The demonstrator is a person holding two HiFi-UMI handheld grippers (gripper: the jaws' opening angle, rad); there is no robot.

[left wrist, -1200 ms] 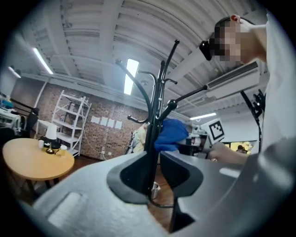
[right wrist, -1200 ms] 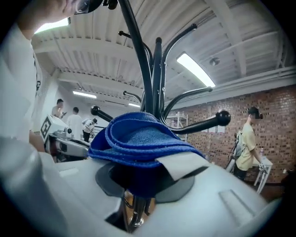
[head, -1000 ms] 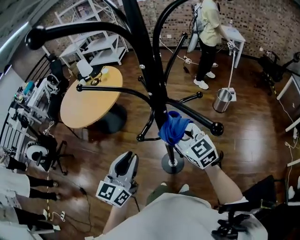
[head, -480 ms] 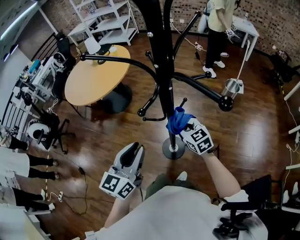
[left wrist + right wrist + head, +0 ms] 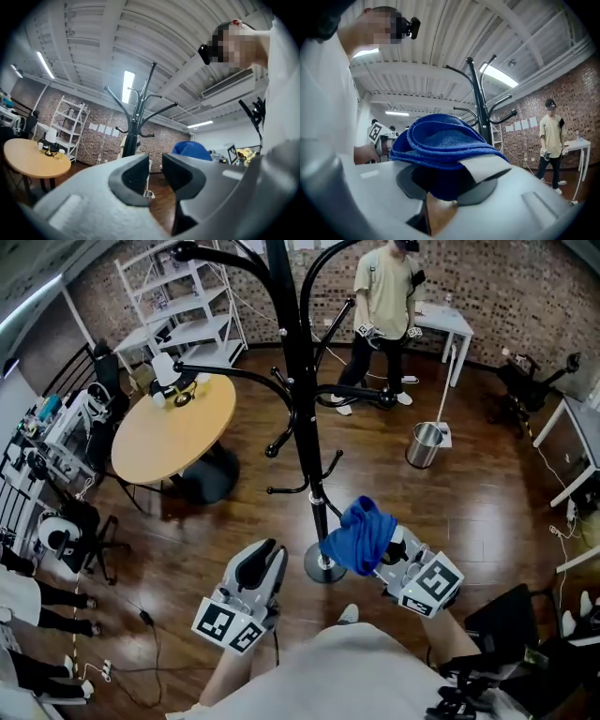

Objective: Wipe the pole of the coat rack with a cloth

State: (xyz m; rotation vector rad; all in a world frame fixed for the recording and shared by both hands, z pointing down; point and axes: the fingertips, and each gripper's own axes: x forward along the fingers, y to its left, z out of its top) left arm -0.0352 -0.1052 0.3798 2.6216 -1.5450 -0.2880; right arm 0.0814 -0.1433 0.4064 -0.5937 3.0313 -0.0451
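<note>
— Two grippers in the head view; which one has the cloth?

— The right gripper (image 5: 386, 557); it is clenched on the blue cloth (image 5: 361, 532), low beside the coat rack's pole (image 5: 302, 418) and just above the round base (image 5: 323, 568) on the floor; whether the cloth touches the pole there I cannot tell. The left gripper (image 5: 264, 554) hangs near the base on the other side, apart from the rack.

— And the step?

— I judge the wipe is at the foot of the pole, the low end of a stroke; the next move calls for pressing the cloth against the pole and drawing it up, steering round the hooks (image 5: 328, 465); the pole's top is cut off at the upper edge.

— The left gripper view?

— Its jaws are drawn almost together, with a slim gap and nothing in it; beyond them the rack rises in the middle and the cloth is a blue lump to the right; a round table (image 5: 28, 159) sits at the left edge.

— The right gripper view?

— The jaws bite a folded wad of the cloth, which covers both pads; the pole stands behind it and seems apart, though the wide lens makes depth hard to read; a person (image 5: 551, 140) stands by a white table (image 5: 581, 145) at the right edge; the base is hidden.
</note>
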